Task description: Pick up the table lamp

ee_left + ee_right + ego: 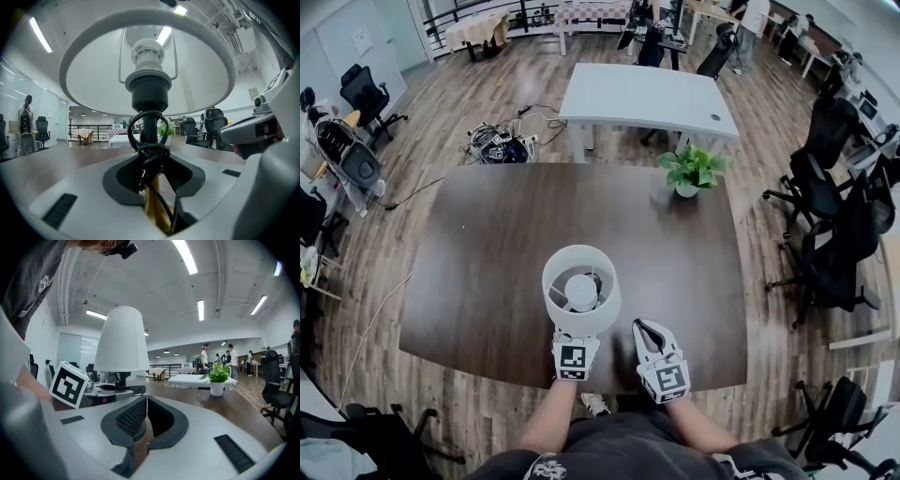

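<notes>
Lamp (581, 291) upright at near edge of tabletop (478, 244). L. hand-held gripper (152, 171): jaws apart around thin stem (149, 127) w/ wound cord (152, 152), not yet pinching. R. hand-held gripper (146, 416): closed, empty. Likely light but top-heavy; shade (93, 84) flimsy, so grip stem.
</notes>
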